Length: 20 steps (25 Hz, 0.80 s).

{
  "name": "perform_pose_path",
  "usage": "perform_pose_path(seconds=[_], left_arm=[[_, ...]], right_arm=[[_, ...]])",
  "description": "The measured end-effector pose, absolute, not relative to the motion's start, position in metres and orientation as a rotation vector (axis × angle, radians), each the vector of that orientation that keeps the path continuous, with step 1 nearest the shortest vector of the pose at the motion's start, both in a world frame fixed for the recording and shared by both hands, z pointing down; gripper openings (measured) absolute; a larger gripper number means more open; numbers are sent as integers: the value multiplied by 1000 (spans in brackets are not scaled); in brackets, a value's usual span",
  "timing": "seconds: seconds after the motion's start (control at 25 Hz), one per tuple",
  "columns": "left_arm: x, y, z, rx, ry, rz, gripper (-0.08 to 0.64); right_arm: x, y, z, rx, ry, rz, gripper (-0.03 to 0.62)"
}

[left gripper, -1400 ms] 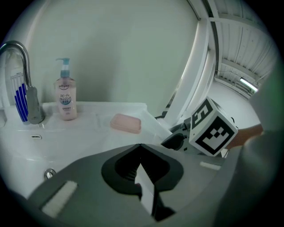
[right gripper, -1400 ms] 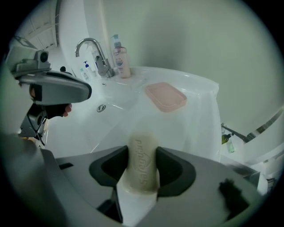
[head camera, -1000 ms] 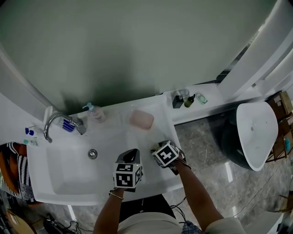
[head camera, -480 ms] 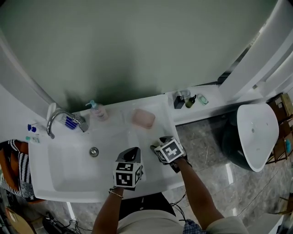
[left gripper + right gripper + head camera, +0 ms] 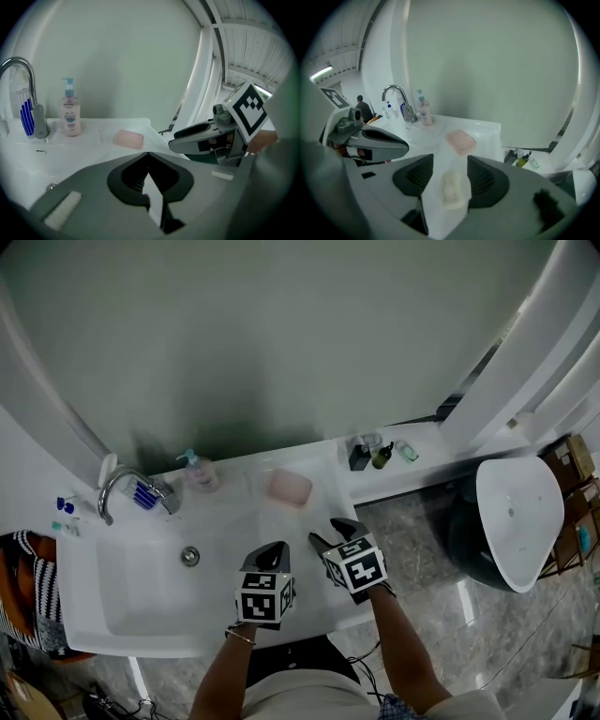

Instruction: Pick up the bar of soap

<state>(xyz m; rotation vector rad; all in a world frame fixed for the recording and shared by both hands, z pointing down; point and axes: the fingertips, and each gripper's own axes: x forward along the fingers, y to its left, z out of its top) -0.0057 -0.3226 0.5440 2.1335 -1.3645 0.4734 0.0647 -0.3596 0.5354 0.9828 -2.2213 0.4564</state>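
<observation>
Basin rim [image 5: 485, 131]: soap bar [image 5: 452, 187], apparently ungripped.

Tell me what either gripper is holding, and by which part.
Nothing is held. The left gripper is shut and empty. The right gripper is open, its jaws either side of the soap without pressing it.

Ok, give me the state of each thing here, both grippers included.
left gripper, shut, empty
right gripper, open, jaws either side of the soap
bar of soap, lying flat, not gripped
pink dish, lying flat, empty
pump bottle, upright
faucet, no water running
</observation>
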Motion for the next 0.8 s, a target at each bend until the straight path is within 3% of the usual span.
perform_pose_path(seconds=[0.24,0.32,0.36,0.8], left_arm=[[0,-319,538,2160,-1355,446,9],[0,-317,536,2165,-1349,442,9],[0,-316,536,2168,-1347,441,9],[1,-309,531,2174,-1330,401,8]], right_arm=[[63,-343,507,1108,-2313,411,217],[66,-339,500,1194,-2314,386,82],[67,-337,498,1227,-2315,380,59],[67,-318,498,1352,-2307,485,19]])
